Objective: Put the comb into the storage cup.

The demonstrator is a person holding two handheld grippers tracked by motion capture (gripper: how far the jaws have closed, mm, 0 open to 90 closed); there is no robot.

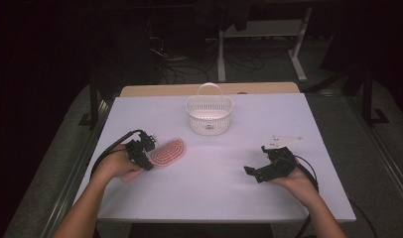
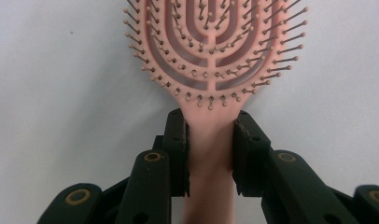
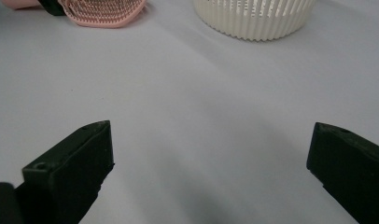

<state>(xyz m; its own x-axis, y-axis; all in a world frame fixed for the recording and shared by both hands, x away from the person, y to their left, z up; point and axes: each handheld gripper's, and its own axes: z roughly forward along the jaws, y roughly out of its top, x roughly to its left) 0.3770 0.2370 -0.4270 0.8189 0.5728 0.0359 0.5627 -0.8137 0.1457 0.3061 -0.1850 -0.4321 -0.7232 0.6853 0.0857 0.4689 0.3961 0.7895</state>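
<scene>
The left tool point(image 2: 210, 154) has its two black jaws pressed on the thin handle of the pink hairbrush point(image 2: 211, 51), one on each side, just under the wide part with the bristles. The handle is the narrow bit, so it is probably the easiest place to grab. The brush lies flat on the white tabletop point(image 1: 214, 173), bristles up, at the left side near the person's left hand point(image 1: 115, 166). The right tool point(image 3: 211, 172) rests near the right side with its jaws wide apart and nothing in them, so it looks like it is just waiting. A white basket point(image 1: 209, 114) with a handle stands at the back, well apart from the brush, perhaps where the brush will go. There is one brush, one basket and two tools.
</scene>
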